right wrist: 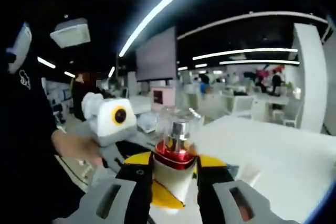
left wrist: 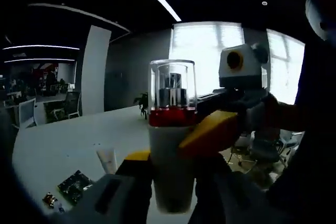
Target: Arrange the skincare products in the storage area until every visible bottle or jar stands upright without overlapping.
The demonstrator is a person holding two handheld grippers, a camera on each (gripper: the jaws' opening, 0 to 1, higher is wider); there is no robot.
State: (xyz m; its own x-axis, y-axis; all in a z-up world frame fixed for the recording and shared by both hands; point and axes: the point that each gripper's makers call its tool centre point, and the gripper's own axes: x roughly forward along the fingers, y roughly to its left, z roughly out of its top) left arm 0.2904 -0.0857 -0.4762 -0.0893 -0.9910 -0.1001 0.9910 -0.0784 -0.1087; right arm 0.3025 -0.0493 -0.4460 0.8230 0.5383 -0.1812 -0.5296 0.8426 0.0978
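A white bottle [left wrist: 169, 169] with a red band, a silver pump and a clear cap is held up in the air above the table. In the left gripper view it stands between the jaws of my left gripper [left wrist: 170, 174], which is shut on its lower body. My right gripper [left wrist: 210, 129] comes in from the right, its yellow fingers pressed against the bottle just under the red band. In the right gripper view the same bottle [right wrist: 176, 166] sits between the yellow-tipped jaws of my right gripper [right wrist: 176, 174], shut on it. The left gripper [right wrist: 157, 190] reaches in from the left.
A white table [left wrist: 68, 140] lies below, with a small white tube [left wrist: 107, 158] and a dark flat item [left wrist: 73, 184] near its front left. A person's hand [right wrist: 73, 148] holds the left gripper. Office chairs and desks stand behind.
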